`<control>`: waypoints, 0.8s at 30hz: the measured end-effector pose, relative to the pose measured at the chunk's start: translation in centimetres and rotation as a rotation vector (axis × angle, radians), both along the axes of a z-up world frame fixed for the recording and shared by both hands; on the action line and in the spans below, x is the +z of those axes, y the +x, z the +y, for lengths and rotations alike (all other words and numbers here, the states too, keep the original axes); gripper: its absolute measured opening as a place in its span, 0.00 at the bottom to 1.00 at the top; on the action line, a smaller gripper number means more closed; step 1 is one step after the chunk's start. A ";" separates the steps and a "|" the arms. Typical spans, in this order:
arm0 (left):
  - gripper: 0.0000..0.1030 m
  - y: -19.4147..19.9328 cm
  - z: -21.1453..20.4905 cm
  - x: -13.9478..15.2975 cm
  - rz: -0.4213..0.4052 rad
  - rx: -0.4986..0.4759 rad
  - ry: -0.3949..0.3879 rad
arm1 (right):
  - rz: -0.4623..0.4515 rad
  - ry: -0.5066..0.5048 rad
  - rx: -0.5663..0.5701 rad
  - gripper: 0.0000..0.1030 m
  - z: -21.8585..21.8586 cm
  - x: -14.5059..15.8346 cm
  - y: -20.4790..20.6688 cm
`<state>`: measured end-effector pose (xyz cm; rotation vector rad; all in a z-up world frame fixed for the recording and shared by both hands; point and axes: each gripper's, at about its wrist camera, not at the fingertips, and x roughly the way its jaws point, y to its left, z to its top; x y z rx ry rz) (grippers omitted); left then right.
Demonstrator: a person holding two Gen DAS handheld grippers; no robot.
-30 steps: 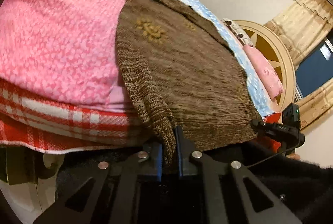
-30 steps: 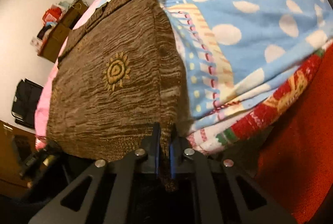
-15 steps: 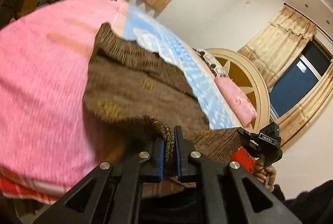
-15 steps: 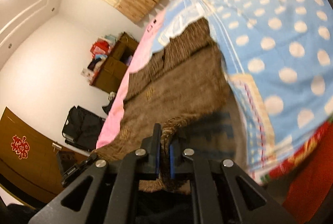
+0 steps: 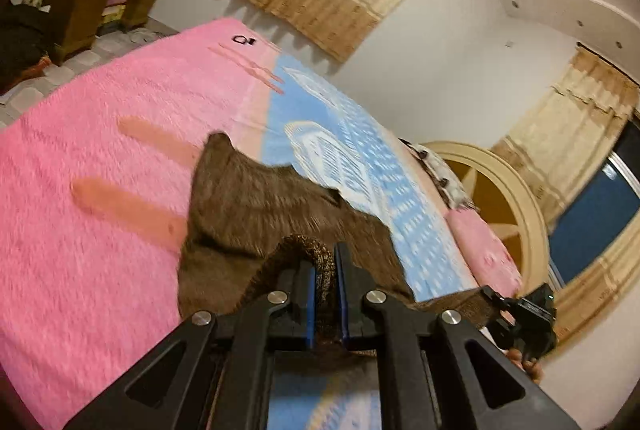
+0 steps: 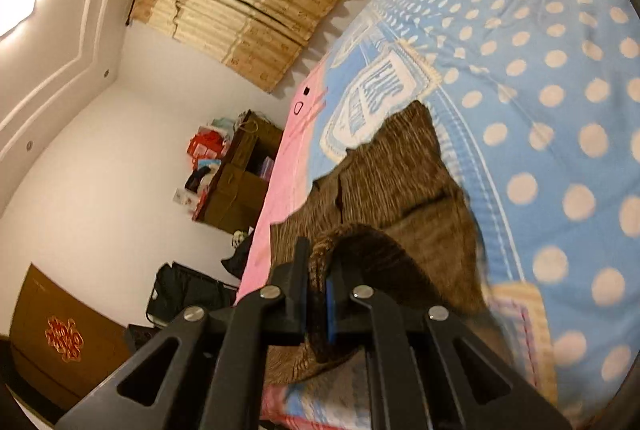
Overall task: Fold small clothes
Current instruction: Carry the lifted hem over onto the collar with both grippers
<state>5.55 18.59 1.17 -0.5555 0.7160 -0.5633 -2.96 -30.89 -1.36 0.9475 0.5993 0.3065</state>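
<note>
Left wrist: sweater (image 5: 248, 214) lifted higher, still clamped

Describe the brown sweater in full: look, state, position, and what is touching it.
The brown sweater is a small knitted garment of mottled brown yarn with a ribbed hem. Its far part lies on the bed across the pink blanket and the blue dotted blanket. Its near edge is lifted and curls forward, pinched by the left gripper and the right gripper, both shut on the fabric.
</note>
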 end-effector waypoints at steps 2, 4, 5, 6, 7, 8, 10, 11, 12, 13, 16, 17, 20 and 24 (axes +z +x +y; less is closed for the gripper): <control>0.08 1.9 -0.2 0.0 0.004 0.022 0.011 | 0.000 -0.002 -0.008 0.09 -0.2 0.3 1.9; 0.08 4.5 -0.3 -0.2 0.017 0.052 0.022 | 0.000 -0.015 -0.017 0.09 -0.4 0.9 3.9; 0.08 5.5 -0.4 -0.4 0.022 0.063 0.029 | 0.004 -0.018 -0.021 0.09 -0.6 1.0 5.2; 0.08 7.0 -0.6 -0.6 0.029 0.076 0.040 | 0.007 -0.022 -0.024 0.09 -0.7 1.1 6.3; 0.08 7.9 -0.7 -0.8 0.037 0.087 0.048 | 0.010 -0.029 -0.027 0.09 -0.8 1.2 7.3; 0.08 9.4 -0.9 -1.2 0.051 0.101 0.055 | 0.015 -0.039 -0.035 0.09 -1.0 1.3 8.7; 0.08 11.7 -1.4 -1.9 0.071 0.114 0.072 | 0.029 -0.058 -0.044 0.09 -1.3 1.1 10.9; 0.08 13.0 -1.8 -2.4 0.081 0.120 0.087 | 0.038 -0.063 -0.049 0.09 -1.5 0.8 11.8; 0.08 14.5 -2.2 -3.0 0.096 0.124 0.108 | 0.052 -0.067 -0.052 0.09 -1.7 0.3 13.4; 0.08 15.8 -2.6 -3.6 0.112 0.136 0.125 | 0.062 -0.071 -0.054 0.09 -1.9 -0.1 14.2; 0.08 19.0 -3.3 -5.4 0.164 0.153 0.163 | 0.129 -0.088 -0.062 0.09 -2.3 -2.5 17.8; 0.08 20.0 -3.6 -6.2 0.197 0.162 0.171 | 0.154 -0.105 -0.064 0.09 -2.3 -3.5 19.1; 0.09 22.9 -3.5 -8.9 0.353 0.143 0.138 | 0.209 -0.143 -0.064 0.13 -2.5 -5.8 21.6; 0.09 24.2 -1.7 -10.0 0.472 0.107 0.014 | 0.268 -0.160 -0.087 0.33 -3.7 -7.5 22.5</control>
